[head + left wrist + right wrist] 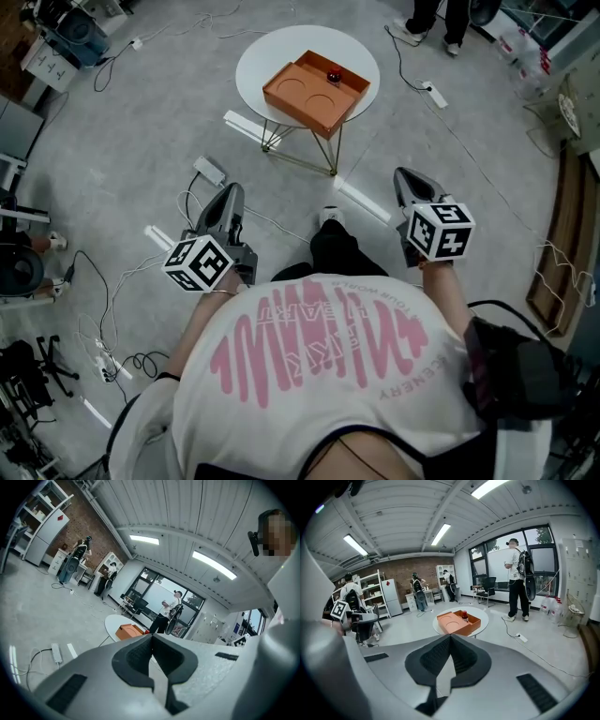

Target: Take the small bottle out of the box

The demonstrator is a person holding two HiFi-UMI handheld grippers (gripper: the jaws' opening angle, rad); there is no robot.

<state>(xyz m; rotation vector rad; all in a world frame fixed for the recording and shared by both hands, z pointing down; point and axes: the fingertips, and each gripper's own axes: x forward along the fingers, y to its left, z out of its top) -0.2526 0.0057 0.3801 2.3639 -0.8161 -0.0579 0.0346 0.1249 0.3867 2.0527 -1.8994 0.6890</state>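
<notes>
An orange box [314,94] lies on a small round white table [253,66] a couple of steps ahead of me. The small bottle [333,75], dark with a red body, stands upright in the box's far corner. From the right gripper view the bottle [464,616] shows above the box [457,623]. My left gripper [232,190] and right gripper [405,175] hang at waist height, far short of the table. Both are shut with nothing between their jaws. In the left gripper view the box [129,631] appears just over the closed left gripper [151,635].
Power strips [209,170] [434,94] and cables lie on the grey floor around the table. A person [518,573] with a backpack stands beyond the table by the windows. Other people and shelves [370,592] line the brick back wall.
</notes>
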